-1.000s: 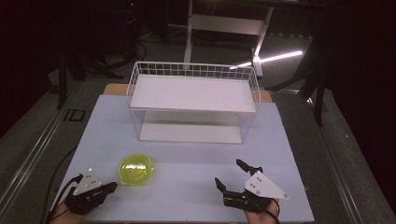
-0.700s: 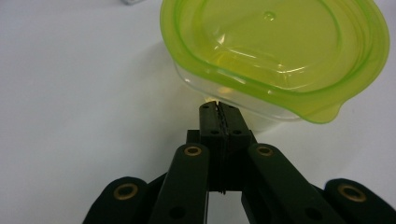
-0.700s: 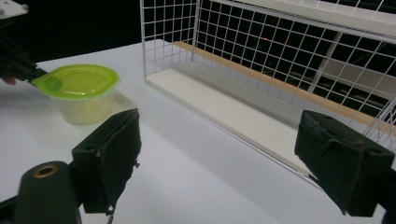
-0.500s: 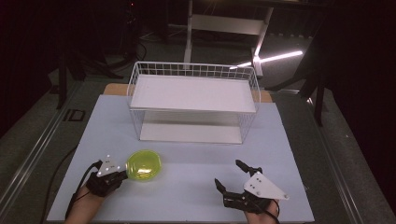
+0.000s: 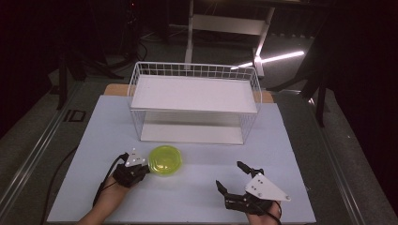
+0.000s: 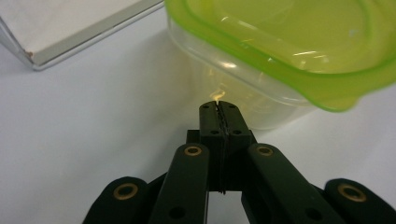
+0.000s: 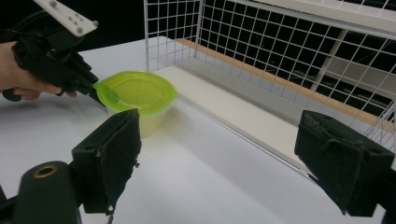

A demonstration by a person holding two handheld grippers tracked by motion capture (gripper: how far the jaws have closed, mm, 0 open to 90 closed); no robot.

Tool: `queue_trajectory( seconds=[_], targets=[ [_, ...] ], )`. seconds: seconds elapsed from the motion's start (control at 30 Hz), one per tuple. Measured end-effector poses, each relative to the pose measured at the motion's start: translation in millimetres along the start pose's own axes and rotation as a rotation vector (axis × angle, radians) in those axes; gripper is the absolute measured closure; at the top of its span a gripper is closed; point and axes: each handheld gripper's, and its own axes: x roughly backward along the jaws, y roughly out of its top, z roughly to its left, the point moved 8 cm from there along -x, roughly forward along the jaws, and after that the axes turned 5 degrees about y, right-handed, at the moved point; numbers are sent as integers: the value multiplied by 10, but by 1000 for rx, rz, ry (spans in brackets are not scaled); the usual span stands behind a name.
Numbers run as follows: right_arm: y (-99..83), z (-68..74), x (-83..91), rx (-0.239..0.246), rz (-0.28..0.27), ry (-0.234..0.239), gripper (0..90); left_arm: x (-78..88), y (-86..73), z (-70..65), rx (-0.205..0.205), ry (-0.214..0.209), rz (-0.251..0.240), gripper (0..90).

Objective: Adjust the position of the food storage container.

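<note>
Left tongs closed, empty, tips just at the wall of the green-lidded tub on the worktop. Right tongs wide open, empty, well apart from tub. Wire rack stands behind.

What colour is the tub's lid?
Lime green, translucent; the lid shows best in the left gripper view.

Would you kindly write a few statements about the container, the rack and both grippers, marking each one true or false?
1. The left gripper has its jaws closed together. True.
2. The lidded green container sits inside the wire rack. False: it stands on the table in front of the rack.
3. The right gripper is open. True.
4. The right gripper holds the container. False: it holds nothing, apart from the container.
</note>
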Motion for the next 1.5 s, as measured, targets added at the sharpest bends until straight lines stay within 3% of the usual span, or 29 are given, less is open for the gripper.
queue_trajectory(
  seconds=[0.17, 0.4, 0.53, 0.8, 1.07, 1.27, 1.5],
  targets=[
    [-1, -6, -1, -2, 2, 3, 144, 116, 20, 87, 28, 23, -34, 900],
    [-5, 16, -13, -1, 7, 11, 143, 55, 94, 52, 67, -8, -41, 900],
    [-12, 12, -3, -6, 9, 11, 143, -35, 154, -23, 71, -33, -43, 900],
    [-19, 1, 7, -8, 10, 13, 144, -226, 327, -245, 31, -66, -33, 900],
    [-41, 16, -9, -22, 22, 30, 149, -389, 481, -413, 19, -100, -27, 900],
    [-47, 18, -11, -24, 24, 29, 149, -421, 490, -407, 21, -99, -20, 900],
    [-47, 14, -27, -23, 22, 28, 148, -291, 382, -357, 44, -101, -32, 900]
  ],
)
